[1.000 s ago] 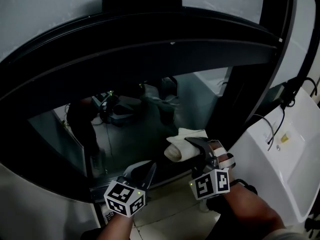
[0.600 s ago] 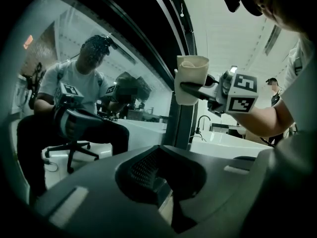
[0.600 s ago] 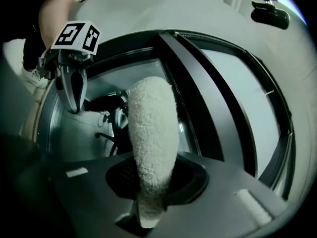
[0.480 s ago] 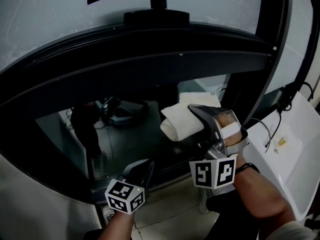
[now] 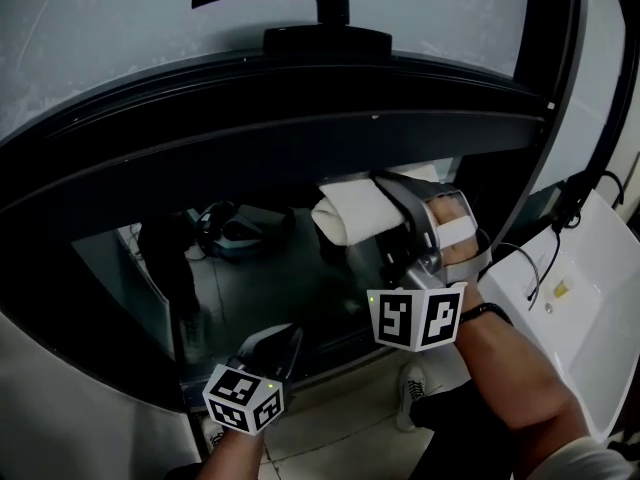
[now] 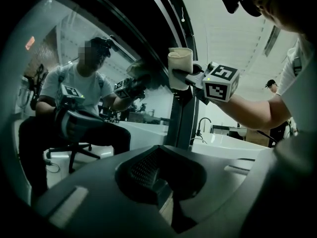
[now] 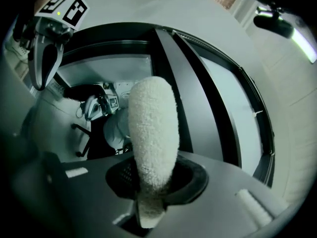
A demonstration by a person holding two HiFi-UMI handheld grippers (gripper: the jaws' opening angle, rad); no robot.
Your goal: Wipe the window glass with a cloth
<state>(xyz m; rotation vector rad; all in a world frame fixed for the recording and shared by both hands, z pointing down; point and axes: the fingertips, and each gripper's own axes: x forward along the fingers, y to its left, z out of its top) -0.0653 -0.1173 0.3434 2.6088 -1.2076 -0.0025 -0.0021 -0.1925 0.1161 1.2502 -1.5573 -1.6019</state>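
Cloth [image 5: 348,216] at dark, reflective window glass [image 5: 270,283]

Dim, cool light; window glass [image 5: 260,278] mirrors the room; fisheye edges darken.

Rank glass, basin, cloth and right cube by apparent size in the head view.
1. Glass
2. Basin
3. Cloth and right cube: they look alike, so no ranking; the cube also sits nearer the camera.
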